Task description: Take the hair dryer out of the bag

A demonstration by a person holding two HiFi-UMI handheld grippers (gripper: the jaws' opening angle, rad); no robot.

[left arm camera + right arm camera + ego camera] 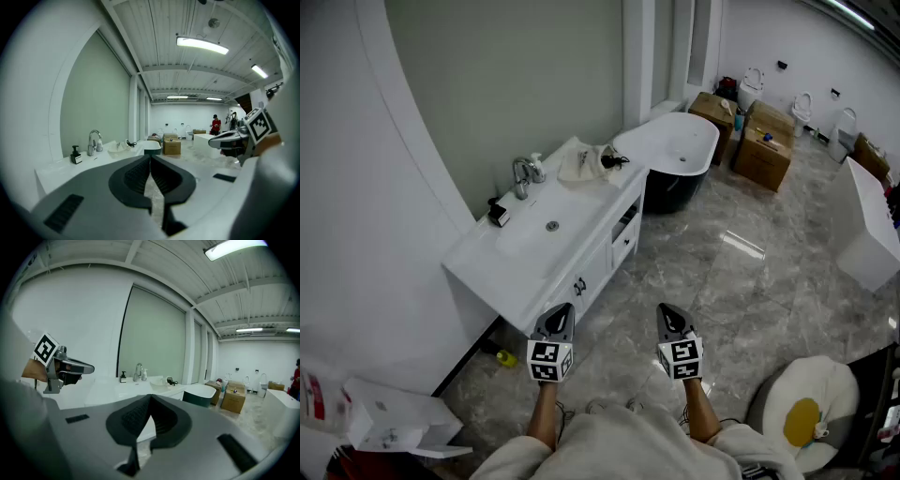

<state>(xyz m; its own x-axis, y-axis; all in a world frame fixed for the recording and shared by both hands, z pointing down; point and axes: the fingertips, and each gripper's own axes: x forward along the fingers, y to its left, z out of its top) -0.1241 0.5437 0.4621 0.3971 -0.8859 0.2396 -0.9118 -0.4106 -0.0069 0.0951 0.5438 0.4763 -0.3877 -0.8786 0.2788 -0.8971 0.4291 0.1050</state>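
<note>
Both the left tongs (559,317) and right tongs (669,317) are pressed together, empty, short of the bench (520,258). On its far end lies the bag (579,163), with a dark tip, probably the hair dryer (610,161), protruding.

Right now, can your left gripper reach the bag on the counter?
Probably not yet. The left gripper hangs over the floor, short of the counter, and the bag lies at the counter's far end by the bathtub. Nothing blocks the way; stepping closer should do.
</note>
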